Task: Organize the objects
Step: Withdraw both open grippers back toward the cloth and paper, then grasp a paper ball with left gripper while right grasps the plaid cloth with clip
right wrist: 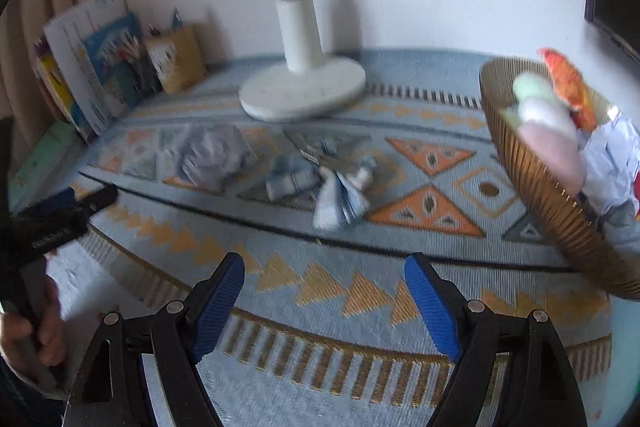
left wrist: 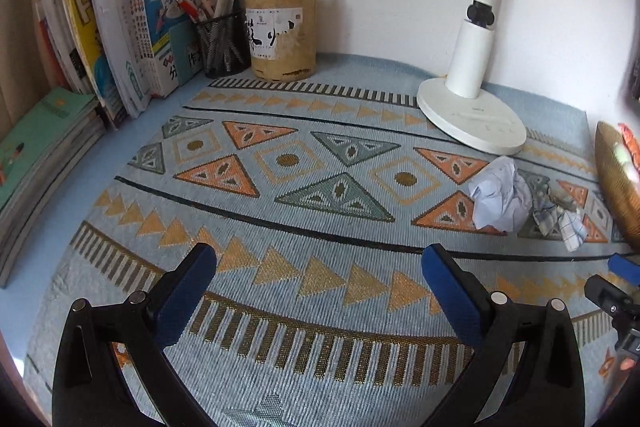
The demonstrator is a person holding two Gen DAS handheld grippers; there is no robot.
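Note:
My left gripper (left wrist: 320,259) hangs open over the patterned mat (left wrist: 304,163), nothing between its blue pads. To its right lie a crumpled white paper ball (left wrist: 500,195) and crumpled checked scraps (left wrist: 556,215). In the right wrist view, my right gripper (right wrist: 325,263) is open and empty above the mat (right wrist: 424,211). Ahead of it lie the checked scraps (right wrist: 320,183), with the paper ball (right wrist: 216,155) further left. A woven brown basket (right wrist: 532,183) at the right holds soft pink and green things, an orange wrapper and crumpled paper. The left gripper (right wrist: 86,197) shows at the left edge, held by a hand (right wrist: 36,327).
A white lamp base (left wrist: 472,119) stands at the back right. A bamboo pen pot (left wrist: 282,39) and a mesh pen cup (left wrist: 222,43) stand against the wall. Upright books (left wrist: 120,27) and a flat stack (left wrist: 40,155) line the left. The basket (left wrist: 612,171) is at the right edge.

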